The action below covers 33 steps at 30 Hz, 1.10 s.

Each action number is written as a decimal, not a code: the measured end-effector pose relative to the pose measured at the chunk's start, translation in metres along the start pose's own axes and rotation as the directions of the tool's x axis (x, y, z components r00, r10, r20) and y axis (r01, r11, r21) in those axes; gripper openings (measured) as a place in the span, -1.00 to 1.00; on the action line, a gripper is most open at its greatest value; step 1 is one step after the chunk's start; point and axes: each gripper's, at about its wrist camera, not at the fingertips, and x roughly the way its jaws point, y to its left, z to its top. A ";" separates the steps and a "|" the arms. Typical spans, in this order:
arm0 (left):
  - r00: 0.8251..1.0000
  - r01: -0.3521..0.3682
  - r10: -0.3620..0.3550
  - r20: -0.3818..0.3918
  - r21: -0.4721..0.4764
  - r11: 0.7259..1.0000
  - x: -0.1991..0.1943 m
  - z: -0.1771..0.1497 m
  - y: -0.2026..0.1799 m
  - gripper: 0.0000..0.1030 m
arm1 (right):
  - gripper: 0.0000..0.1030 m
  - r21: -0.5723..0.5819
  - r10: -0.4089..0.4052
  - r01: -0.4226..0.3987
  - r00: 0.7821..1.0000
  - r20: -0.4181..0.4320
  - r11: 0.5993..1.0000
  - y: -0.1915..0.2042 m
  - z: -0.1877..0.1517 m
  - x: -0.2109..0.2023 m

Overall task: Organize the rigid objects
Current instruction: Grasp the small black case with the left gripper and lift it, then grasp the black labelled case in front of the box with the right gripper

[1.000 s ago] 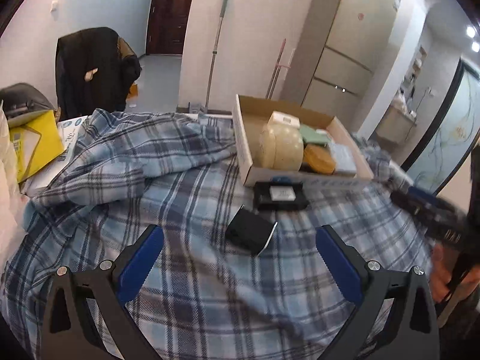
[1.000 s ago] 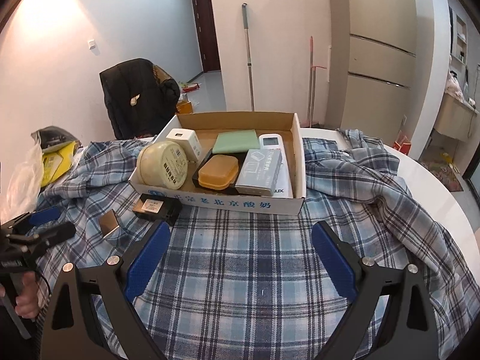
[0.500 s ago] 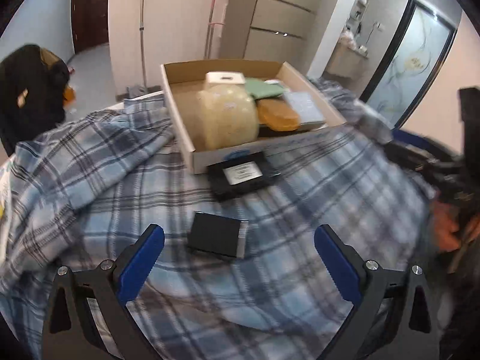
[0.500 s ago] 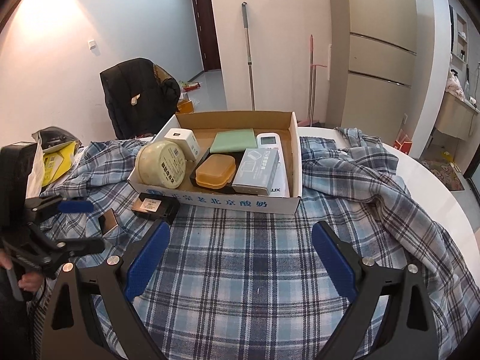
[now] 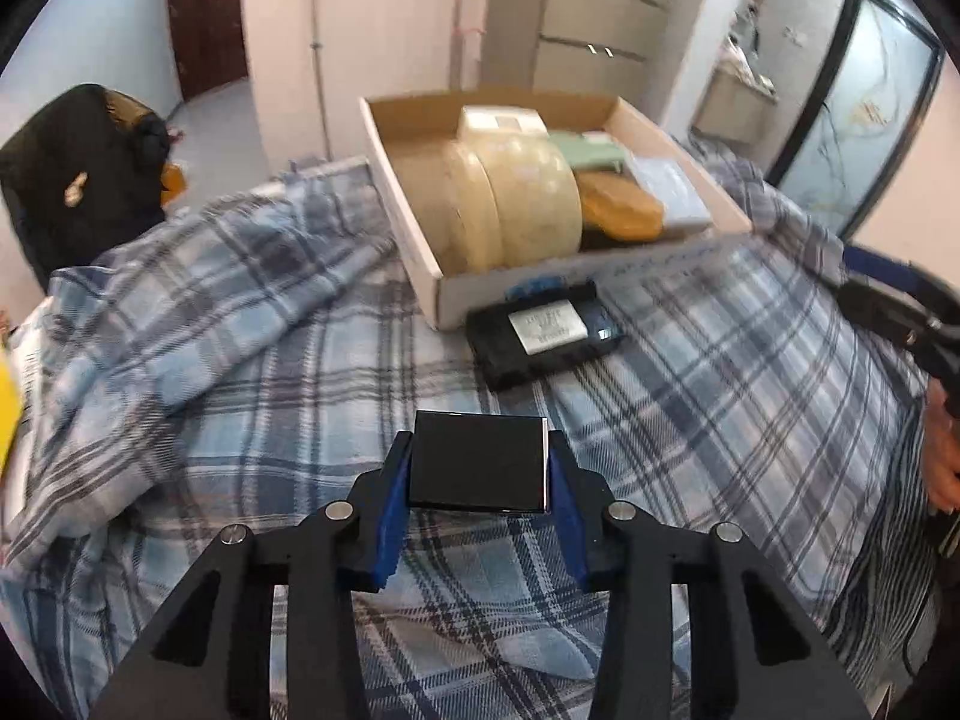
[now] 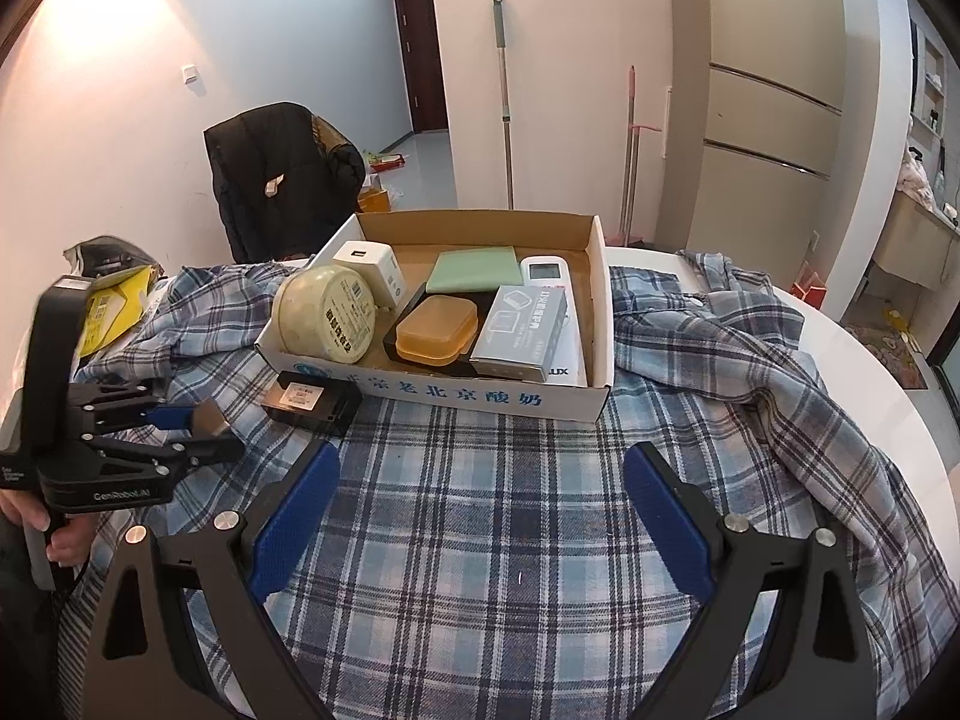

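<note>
My left gripper (image 5: 478,468) is shut on a small flat black box (image 5: 478,461), its blue pads against the box's two sides, just above the plaid cloth. From the right wrist view the left gripper (image 6: 201,429) holds that box (image 6: 210,417) at the left. A second black box with a white label (image 5: 543,335) lies against the front wall of the cardboard box (image 5: 498,288), also seen from the right wrist (image 6: 312,399). The cardboard box (image 6: 456,399) holds a round cream tin (image 6: 327,313), an orange case (image 6: 437,328), a grey carton (image 6: 525,324) and more. My right gripper (image 6: 480,513) is open and empty over the cloth.
A blue plaid shirt (image 6: 492,528) covers the round white table (image 6: 876,360), bunched at the right and left. A yellow bag (image 6: 114,306) lies at the far left. A chair with a black jacket (image 6: 282,180) stands behind.
My left gripper moved forward onto the small black box and closed on it; it was open before. My right gripper has stayed open and nearly still.
</note>
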 end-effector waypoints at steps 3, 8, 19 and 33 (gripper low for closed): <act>0.994 -0.025 0.027 0.101 -0.022 0.999 -0.028 0.000 -0.001 -0.15 | 0.84 0.023 -0.007 0.007 1.000 -0.008 1.000 -0.001 0.004 -0.002; 0.946 -0.146 0.167 0.278 -0.096 0.985 -0.065 0.001 0.000 -0.15 | 0.84 0.023 -0.018 0.020 0.996 -0.086 1.000 0.016 0.020 -0.001; 0.950 -0.061 0.126 0.287 -0.226 0.972 -0.064 -0.006 0.042 -0.15 | 0.84 0.013 0.022 -0.019 0.962 -0.272 1.000 0.103 0.041 0.061; 0.938 -0.056 0.142 0.317 -0.265 0.963 -0.082 -0.005 0.054 -0.15 | 0.61 0.069 -0.043 0.072 0.932 -0.361 0.995 0.119 0.039 0.132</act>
